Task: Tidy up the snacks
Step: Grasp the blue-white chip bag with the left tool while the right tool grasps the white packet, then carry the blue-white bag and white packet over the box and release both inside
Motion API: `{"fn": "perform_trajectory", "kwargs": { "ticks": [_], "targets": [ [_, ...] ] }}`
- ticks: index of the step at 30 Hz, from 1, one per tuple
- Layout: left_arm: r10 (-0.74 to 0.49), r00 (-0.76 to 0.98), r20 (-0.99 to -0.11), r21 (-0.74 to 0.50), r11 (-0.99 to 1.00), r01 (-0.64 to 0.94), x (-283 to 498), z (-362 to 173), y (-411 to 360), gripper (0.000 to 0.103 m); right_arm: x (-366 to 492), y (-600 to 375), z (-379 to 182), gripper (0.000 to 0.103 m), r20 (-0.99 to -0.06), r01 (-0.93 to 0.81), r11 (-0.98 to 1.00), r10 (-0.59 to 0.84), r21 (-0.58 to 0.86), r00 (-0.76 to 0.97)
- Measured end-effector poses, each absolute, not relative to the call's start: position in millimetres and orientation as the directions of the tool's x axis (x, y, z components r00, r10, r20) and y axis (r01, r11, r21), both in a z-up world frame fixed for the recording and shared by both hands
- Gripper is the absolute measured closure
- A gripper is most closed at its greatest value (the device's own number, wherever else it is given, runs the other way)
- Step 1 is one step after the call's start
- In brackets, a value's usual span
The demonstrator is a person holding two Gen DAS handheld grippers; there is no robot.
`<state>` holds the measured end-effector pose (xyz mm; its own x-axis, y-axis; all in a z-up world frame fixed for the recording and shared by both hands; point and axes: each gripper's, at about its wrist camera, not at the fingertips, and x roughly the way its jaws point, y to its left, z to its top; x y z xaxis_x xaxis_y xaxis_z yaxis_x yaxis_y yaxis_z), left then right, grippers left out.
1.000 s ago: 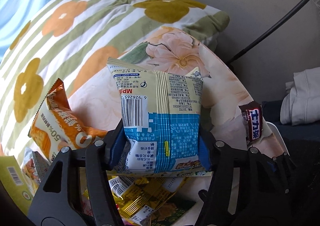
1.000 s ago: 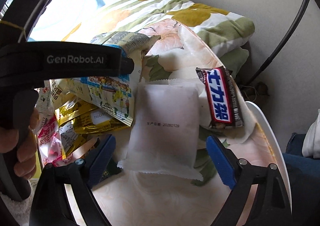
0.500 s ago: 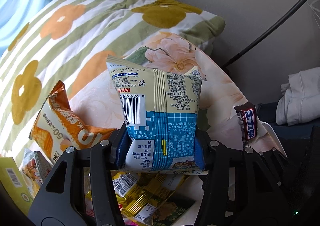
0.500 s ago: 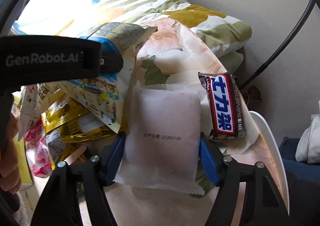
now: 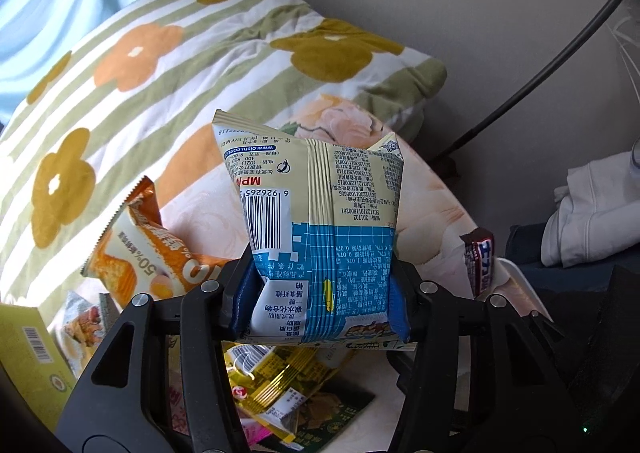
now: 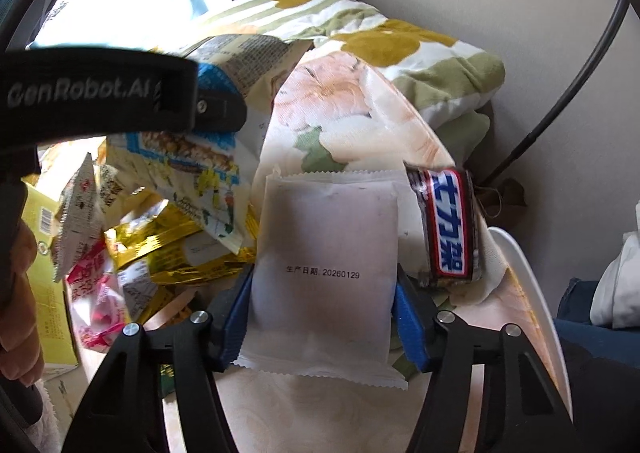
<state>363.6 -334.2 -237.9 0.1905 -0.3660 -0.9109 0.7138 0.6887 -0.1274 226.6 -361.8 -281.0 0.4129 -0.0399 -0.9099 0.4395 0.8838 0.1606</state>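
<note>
My left gripper (image 5: 322, 301) is shut on a blue and cream snack bag (image 5: 320, 221) and holds it above the snack pile. The same bag (image 6: 224, 141) shows in the right wrist view, under the left gripper's black body. My right gripper (image 6: 320, 317) is shut on a white pouch (image 6: 326, 269) with a printed date, which lies on the floral tabletop (image 6: 340, 125). A brown chocolate bar (image 6: 446, 229) lies just right of the pouch; it also shows in the left wrist view (image 5: 482, 261).
Gold wrappers (image 6: 168, 249), a pink packet (image 6: 96, 293) and a yellow box (image 6: 44, 273) are piled at the left. An orange bag (image 5: 148, 249) leans by the flowered cushion (image 5: 160, 65). A white table rim (image 6: 532, 293) runs at the right.
My right gripper closed from wide open onto the white pouch. My left gripper lifted the blue bag a little higher and kept its hold.
</note>
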Motion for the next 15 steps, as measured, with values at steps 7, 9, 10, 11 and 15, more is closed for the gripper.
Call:
{"fn": "perform_trajectory", "kwargs": {
  "ticks": [7, 9, 10, 11, 15],
  "targets": [
    [-0.390, 0.286, -0.876, -0.111, 0.738, 0.666, 356, -186, -316, 0.054, 221, -356, -245, 0.044, -0.875, 0.353, 0.918, -0.012, 0.183, 0.483],
    [-0.394, 0.319, -0.862, -0.110, 0.760, 0.640, 356, -170, -306, 0.054, 220, -352, -231, 0.044, -0.861, 0.311, 0.932, 0.001, 0.186, 0.509],
    [-0.396, 0.339, -0.854, -0.112, 0.774, 0.623, 355, -161, -299, 0.054, 221, -350, -223, 0.044, -0.853, 0.285, 0.940, 0.012, 0.187, 0.522],
    [-0.397, 0.357, -0.846, -0.113, 0.786, 0.608, 354, -153, -292, 0.054, 222, -348, -216, 0.044, -0.846, 0.260, 0.947, 0.021, 0.187, 0.533],
    [-0.376, 0.452, -0.809, -0.105, 0.848, 0.519, 351, -118, -254, 0.054, 227, -339, -187, 0.044, -0.812, 0.153, 0.973, 0.054, 0.174, 0.581]
  ]
}}
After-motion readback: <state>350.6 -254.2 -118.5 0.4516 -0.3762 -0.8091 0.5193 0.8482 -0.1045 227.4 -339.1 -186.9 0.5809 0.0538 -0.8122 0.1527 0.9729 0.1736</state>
